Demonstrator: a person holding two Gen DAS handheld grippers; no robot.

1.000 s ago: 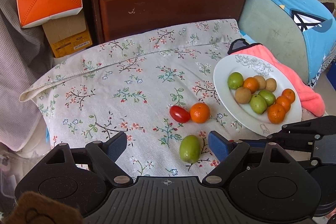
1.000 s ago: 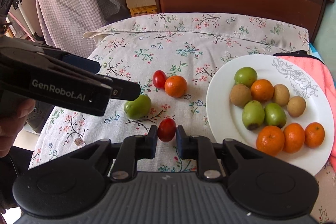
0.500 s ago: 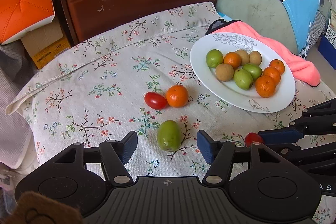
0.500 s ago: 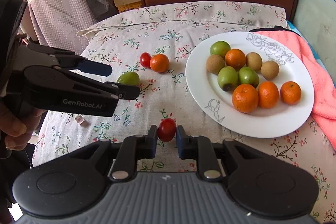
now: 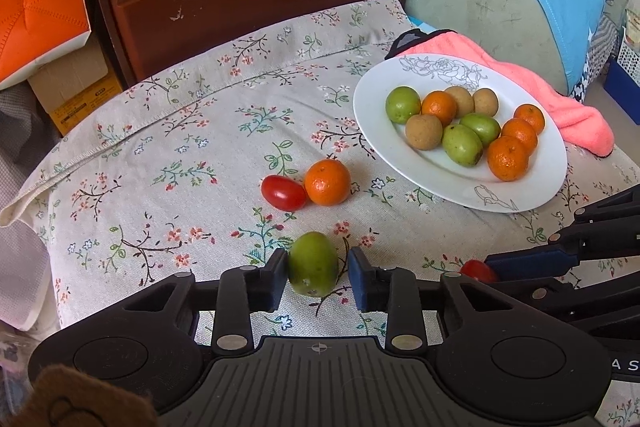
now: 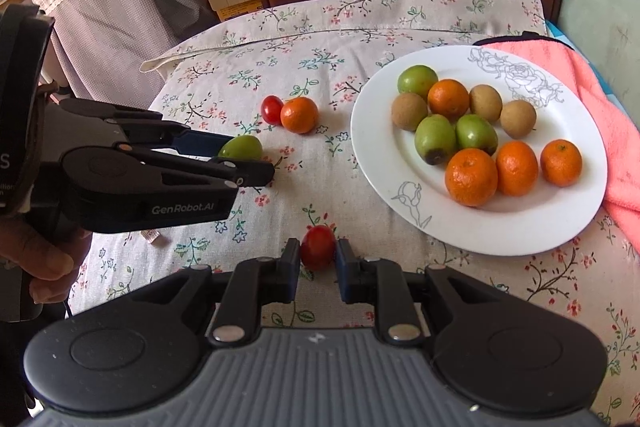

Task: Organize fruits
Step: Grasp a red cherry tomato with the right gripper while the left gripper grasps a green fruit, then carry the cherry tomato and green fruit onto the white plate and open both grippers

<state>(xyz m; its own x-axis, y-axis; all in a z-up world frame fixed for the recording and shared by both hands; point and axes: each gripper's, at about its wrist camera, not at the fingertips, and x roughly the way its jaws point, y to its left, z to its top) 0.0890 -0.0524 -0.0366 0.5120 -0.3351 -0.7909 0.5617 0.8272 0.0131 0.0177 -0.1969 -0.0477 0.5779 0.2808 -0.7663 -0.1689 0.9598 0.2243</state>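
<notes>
Step in hand: collection of loose fruit from the floral cloth (image 5: 168,131) for transfer to the white plate (image 6: 376,163).

Right tongs (image 6: 318,254): clamped on a cherry tomato (image 6: 318,247), held near the front rim of the plate. Whether the tomato is clear of the cloth cannot be confirmed from the wrist view.

Left tongs (image 5: 317,273): partly apart, straddling a green jujube-like fruit (image 5: 313,269) that lies on the cloth. The left pad (image 5: 276,279) appears to touch the fruit; a narrow gap shows at the right pad, so the grip is judged not yet complete.

Remaining on the cloth: a second cherry tomato (image 5: 283,192) touching a mandarin (image 5: 327,182), beyond the green fruit and left of the plate.

Plate contents: mandarins, green fruits and brown kiwi-like fruits, grouped toward the centre and far side; the near rim area is bare.

Next move, as judged: carry the clamped tomato over the near rim and release low to prevent rolling. Close the left tongs fully on the green fruit before lifting
</notes>
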